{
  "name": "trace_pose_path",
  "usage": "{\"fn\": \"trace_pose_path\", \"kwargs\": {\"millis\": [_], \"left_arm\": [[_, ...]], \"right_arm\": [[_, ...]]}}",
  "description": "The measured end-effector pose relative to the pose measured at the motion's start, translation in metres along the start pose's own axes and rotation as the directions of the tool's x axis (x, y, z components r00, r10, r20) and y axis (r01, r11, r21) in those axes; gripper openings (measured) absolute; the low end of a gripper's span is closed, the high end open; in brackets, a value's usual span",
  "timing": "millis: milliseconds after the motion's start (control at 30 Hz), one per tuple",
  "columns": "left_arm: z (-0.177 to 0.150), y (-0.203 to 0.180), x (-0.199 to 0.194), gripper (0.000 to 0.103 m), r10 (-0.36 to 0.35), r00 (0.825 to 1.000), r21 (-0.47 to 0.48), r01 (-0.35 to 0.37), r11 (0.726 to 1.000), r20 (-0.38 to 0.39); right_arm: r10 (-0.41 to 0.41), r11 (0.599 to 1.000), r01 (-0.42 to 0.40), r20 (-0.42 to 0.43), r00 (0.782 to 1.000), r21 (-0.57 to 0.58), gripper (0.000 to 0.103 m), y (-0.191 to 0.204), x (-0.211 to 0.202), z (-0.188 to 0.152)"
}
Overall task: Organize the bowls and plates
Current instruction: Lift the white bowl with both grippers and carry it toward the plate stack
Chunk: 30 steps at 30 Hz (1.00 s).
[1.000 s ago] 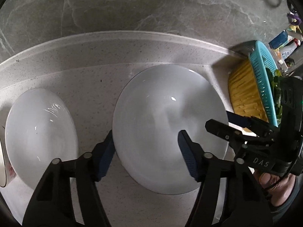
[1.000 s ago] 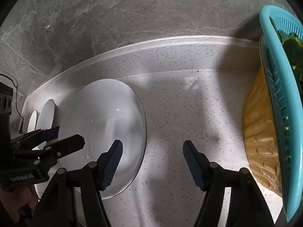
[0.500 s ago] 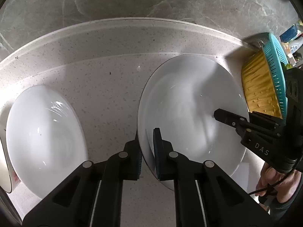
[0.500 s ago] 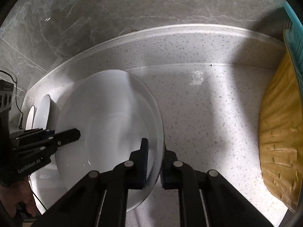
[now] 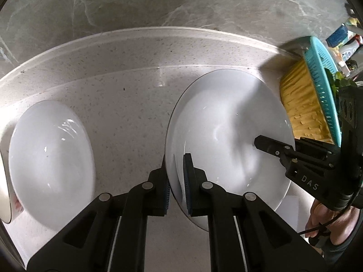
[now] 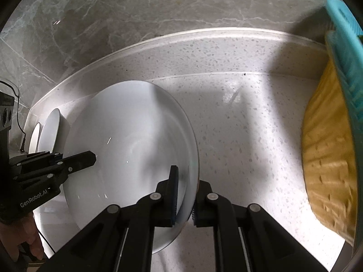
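A large white plate (image 5: 226,131) is held between both grippers, lifted a little and tilted above the speckled counter. My left gripper (image 5: 175,181) is shut on its left rim. My right gripper (image 6: 185,195) is shut on its right rim; the plate also shows in the right wrist view (image 6: 127,140). A second white plate (image 5: 50,158) lies on the counter to the left, with a cream bowl (image 5: 3,195) at the left edge. In the right wrist view these dishes (image 6: 50,133) sit far left.
A yellow basin with a teal colander (image 5: 317,86) holding greens stands at the right, close to the held plate; it also shows in the right wrist view (image 6: 329,147). A grey marble wall (image 5: 158,4) backs the counter. Bottles (image 5: 347,43) stand far right.
Both grippers went from open around the plate's rim to shut on it, left on the left rim and right on the right rim. The plate has tilted and risen slightly off the counter.
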State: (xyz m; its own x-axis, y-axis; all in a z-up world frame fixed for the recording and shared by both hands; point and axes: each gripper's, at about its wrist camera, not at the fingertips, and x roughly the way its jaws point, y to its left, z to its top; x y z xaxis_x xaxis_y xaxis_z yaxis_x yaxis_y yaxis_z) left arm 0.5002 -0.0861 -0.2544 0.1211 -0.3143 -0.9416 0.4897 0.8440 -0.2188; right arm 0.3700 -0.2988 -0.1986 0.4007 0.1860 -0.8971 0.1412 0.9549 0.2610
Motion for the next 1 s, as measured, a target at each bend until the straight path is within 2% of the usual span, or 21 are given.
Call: {"fn": "trace_pose_path", "kwargs": {"millis": [400,600,700,833,1000], "left_arm": [[-0.048,-0.034,-0.036,0.009,-0.059,0.998,0.048,0.059,0.997,-0.003],[-0.075,-0.052,-0.050,0.009,-0.100,0.995,0.065,0.100,0.993,-0.010],[-0.086,-0.053,-0.058,0.009,-0.100,0.995,0.073,0.100,0.992,-0.006],[-0.107,-0.040,-0.079,0.009,-0.090,0.996,0.066,0.089,0.994,0.012],[-0.134,0.006,-0.115,0.009,-0.074,0.996,-0.007,0.075,0.997,0.051]], "right_arm": [[-0.022,1.000,0.022,0.031,0.999,-0.008,0.011,0.010,-0.048,-0.032],[-0.033,0.999,0.033,0.040,0.999,0.009,0.011,0.001,-0.071,-0.054],[-0.031,0.999,0.031,0.038,0.999,0.016,0.011,0.005,-0.076,-0.065],[-0.015,1.000,0.015,0.034,0.999,-0.001,0.012,0.022,-0.083,-0.077],[0.031,0.997,-0.029,0.030,0.999,-0.071,0.011,0.064,-0.083,-0.080]]}}
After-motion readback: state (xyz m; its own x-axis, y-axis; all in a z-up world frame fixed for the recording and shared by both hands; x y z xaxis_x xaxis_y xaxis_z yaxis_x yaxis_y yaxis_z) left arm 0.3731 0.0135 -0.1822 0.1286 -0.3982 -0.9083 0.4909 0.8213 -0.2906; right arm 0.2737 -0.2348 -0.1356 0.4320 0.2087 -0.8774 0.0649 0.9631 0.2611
